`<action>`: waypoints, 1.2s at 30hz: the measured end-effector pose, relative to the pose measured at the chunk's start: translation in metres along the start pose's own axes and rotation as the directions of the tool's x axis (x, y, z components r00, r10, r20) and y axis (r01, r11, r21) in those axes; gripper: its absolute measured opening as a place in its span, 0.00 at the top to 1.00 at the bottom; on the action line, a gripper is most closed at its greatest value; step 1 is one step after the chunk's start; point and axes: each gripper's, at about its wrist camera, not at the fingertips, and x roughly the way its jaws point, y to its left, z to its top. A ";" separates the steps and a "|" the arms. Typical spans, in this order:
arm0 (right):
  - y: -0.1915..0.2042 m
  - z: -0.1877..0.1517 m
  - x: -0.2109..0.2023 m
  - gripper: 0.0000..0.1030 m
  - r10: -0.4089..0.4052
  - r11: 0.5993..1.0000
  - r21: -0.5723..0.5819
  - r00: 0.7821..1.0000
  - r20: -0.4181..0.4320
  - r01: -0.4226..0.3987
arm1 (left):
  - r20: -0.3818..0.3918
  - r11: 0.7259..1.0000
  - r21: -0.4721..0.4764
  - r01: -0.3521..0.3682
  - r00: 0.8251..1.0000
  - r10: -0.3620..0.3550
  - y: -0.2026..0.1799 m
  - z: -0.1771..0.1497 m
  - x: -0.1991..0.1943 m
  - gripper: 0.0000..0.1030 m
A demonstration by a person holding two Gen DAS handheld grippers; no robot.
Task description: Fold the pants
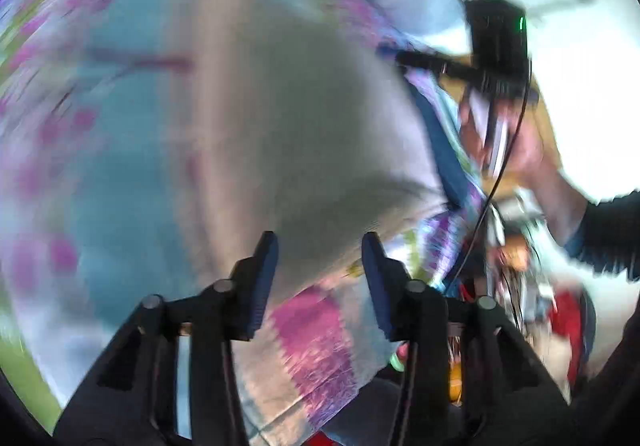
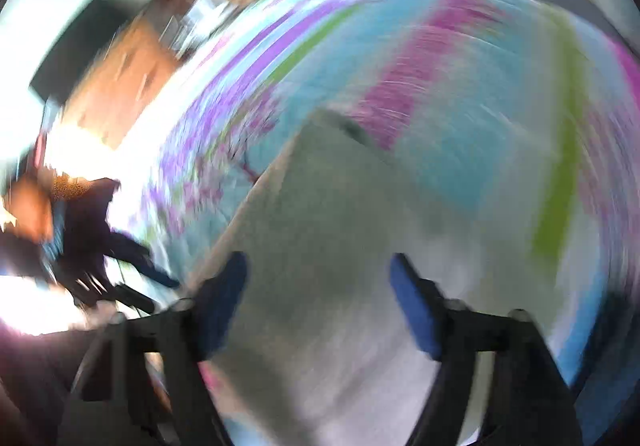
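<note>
Left wrist view shows soft grey fabric pants [image 1: 280, 134] on a pastel patterned bedsheet [image 1: 100, 126], left gripper [image 1: 320, 270] fingers apart, empty. Right gripper [image 2: 320, 298] likewise spread. Limp, light cloth; probably best pinched at an edge.

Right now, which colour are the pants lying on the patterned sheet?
Plain grey pants, seen best in the right wrist view; the sheet is blue, pink and green.

A bedsheet [image 2: 460, 134] with blue, pink and green patches lay blurred; an orange-brown board [image 2: 120, 74] stood at ten o'clock.
</note>
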 end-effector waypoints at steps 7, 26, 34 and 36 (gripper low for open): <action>-0.024 0.110 0.093 0.21 0.152 0.961 -0.199 0.966 -0.207 -0.194 | 0.110 0.999 -0.053 -0.002 0.994 0.008 0.002 -0.002 0.036 0.59; -0.035 0.117 0.122 0.57 0.230 0.916 -0.257 0.927 -0.295 -0.309 | 0.131 0.994 -0.106 0.034 0.991 -0.020 0.036 -0.009 0.040 0.98; -0.033 0.127 0.093 0.57 0.111 0.936 -0.312 0.978 -0.180 -0.163 | 0.129 0.990 -0.136 0.040 0.991 -0.023 0.035 -0.011 0.039 0.98; -0.029 0.125 0.075 0.57 0.316 0.924 -0.198 0.945 -0.084 -0.327 | 0.128 0.991 -0.128 0.032 0.992 -0.015 0.035 -0.010 0.038 0.98</action>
